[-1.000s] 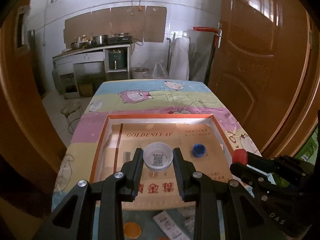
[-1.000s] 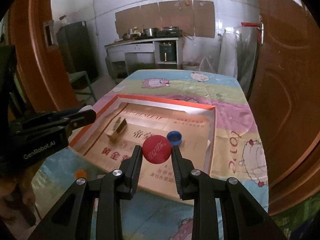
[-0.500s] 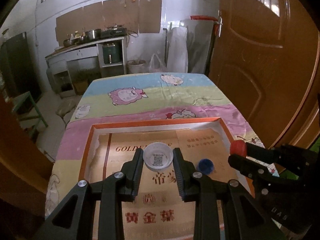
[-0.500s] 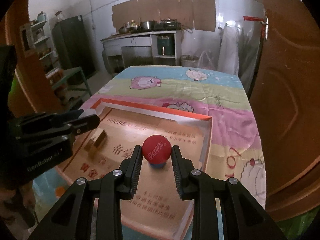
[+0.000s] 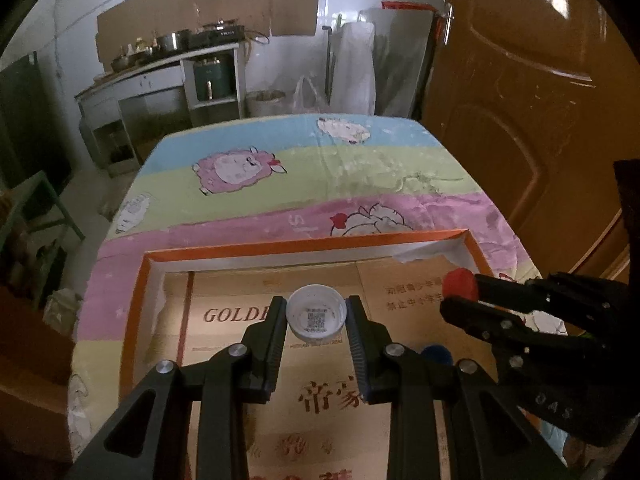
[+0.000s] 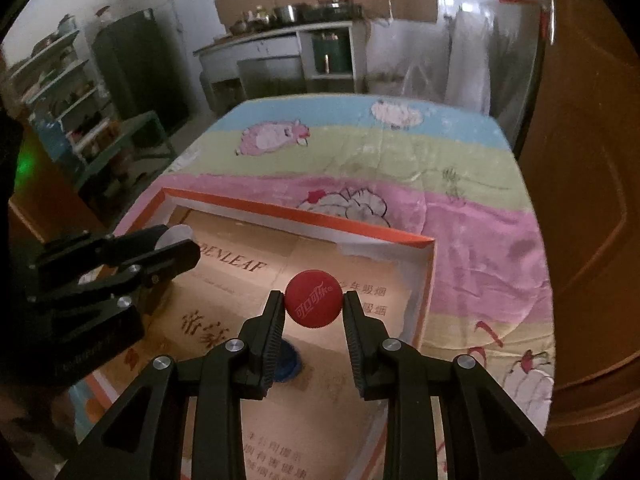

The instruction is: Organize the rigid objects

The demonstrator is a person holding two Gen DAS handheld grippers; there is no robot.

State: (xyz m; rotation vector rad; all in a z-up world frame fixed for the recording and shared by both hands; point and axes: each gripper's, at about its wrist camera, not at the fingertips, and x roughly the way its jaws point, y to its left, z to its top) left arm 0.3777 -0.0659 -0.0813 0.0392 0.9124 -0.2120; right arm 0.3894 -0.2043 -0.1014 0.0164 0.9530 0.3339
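Red cap's (image 6: 314, 299) printed top shows only from right tool (image 6: 314, 306).

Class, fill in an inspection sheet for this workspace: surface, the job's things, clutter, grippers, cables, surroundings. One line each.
Surface: table under a striped cartoon-sheep cloth.
Job's things: orange-rimmed box tray lined with printed cardboard; white cap, red cap, blue cap lying in the tray.
Clutter: nothing seen.
Grippers: left gripper shut on the white cap; right gripper shut on the red cap; both over the tray.
Cables: nothing seen near the tray.
Surroundings: wooden door, kitchen counter with pots.
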